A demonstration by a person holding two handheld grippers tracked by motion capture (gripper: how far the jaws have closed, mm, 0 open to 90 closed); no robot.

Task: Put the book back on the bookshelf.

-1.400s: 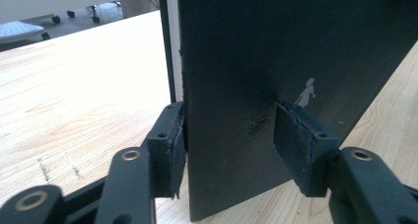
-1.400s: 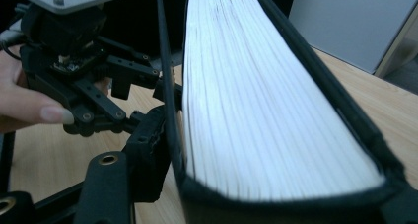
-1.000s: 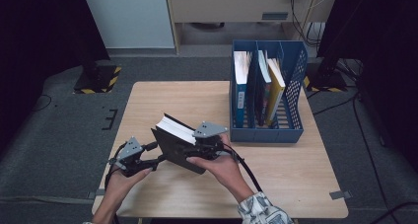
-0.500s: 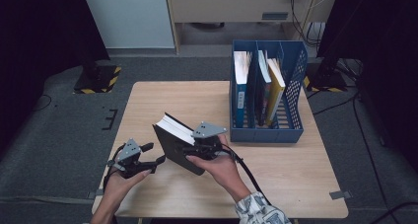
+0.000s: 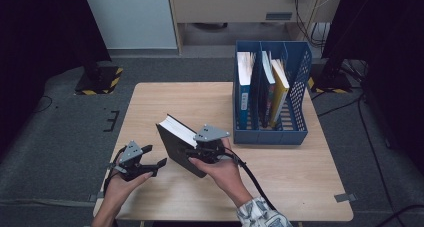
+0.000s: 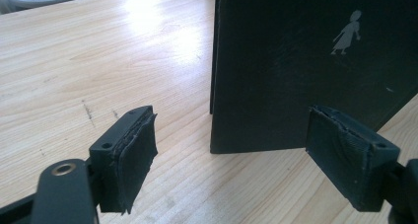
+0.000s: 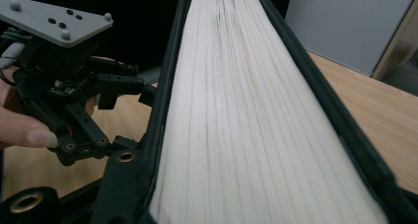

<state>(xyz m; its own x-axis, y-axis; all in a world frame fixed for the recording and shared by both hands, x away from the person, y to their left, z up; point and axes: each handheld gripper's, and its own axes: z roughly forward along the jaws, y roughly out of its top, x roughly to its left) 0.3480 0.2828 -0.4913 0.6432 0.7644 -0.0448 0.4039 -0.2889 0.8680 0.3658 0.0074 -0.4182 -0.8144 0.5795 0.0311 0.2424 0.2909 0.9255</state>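
A thick black book [image 5: 175, 139] stands tilted on its lower edge on the wooden table [image 5: 200, 102], its white page edge [image 7: 246, 110] facing up. My right gripper [image 5: 199, 153] is shut on the book's right side; its jaws have just been closing further on the covers, with the pages between them [image 7: 256, 209]. My left gripper [image 5: 154, 156] sits on the table just left of the book. Its jaws have just been opening and now stand open [image 6: 231, 174] with nothing between the pads. The black cover [image 6: 305, 61], with a small grey figure on it, rises a little ahead of them.
A blue mesh file rack [image 5: 300, 72] stands at the table's back right with several upright books [image 5: 262, 87] in it. The table's near edge lies close under both hands. Dark stands and cables sit on the floor around the table.
The left gripper's jaws have spread wider beside the book's lower left corner. The right gripper keeps hold of the book. Neither hand has shifted.
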